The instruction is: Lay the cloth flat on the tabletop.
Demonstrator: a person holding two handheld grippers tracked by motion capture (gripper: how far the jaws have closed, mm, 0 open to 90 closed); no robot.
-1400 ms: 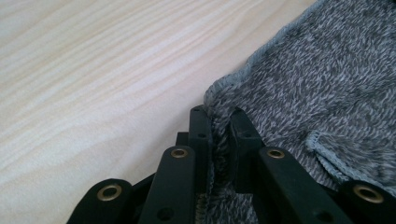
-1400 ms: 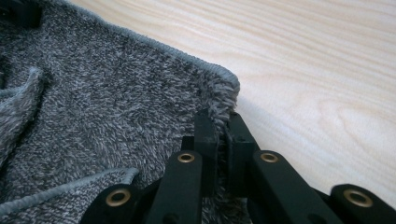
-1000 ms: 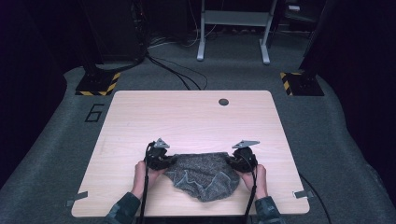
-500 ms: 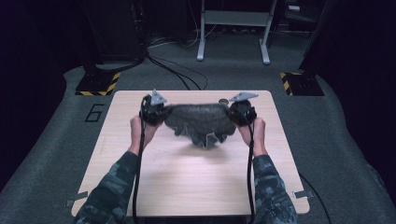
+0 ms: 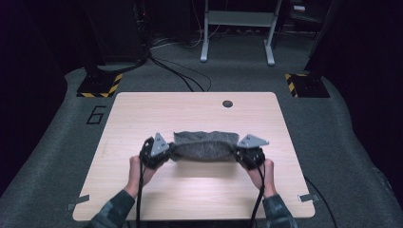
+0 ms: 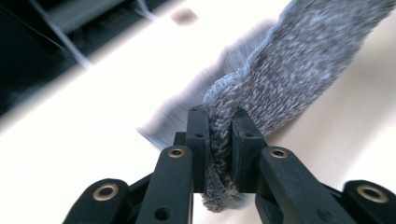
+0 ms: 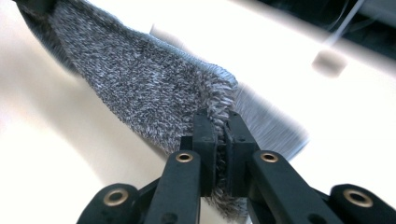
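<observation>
The left gripper (image 5: pixel 164 153) and right gripper (image 5: pixel 240 153) are each clamping a towel (image 5: pixel 205 145) end, holding it stretched over the tabletop (image 5: pixel 199 111), folding seemingly unfinished.

- In the left gripper view, we see the grey cloth (image 6: pixel 289 70) cut off by the top right edge, its far part blurred.
- In the right gripper view, we see the counter's round hole (image 7: pixel 329 61) as a smear.
- In the high view, we find both forearms cropped at the bottom.
</observation>
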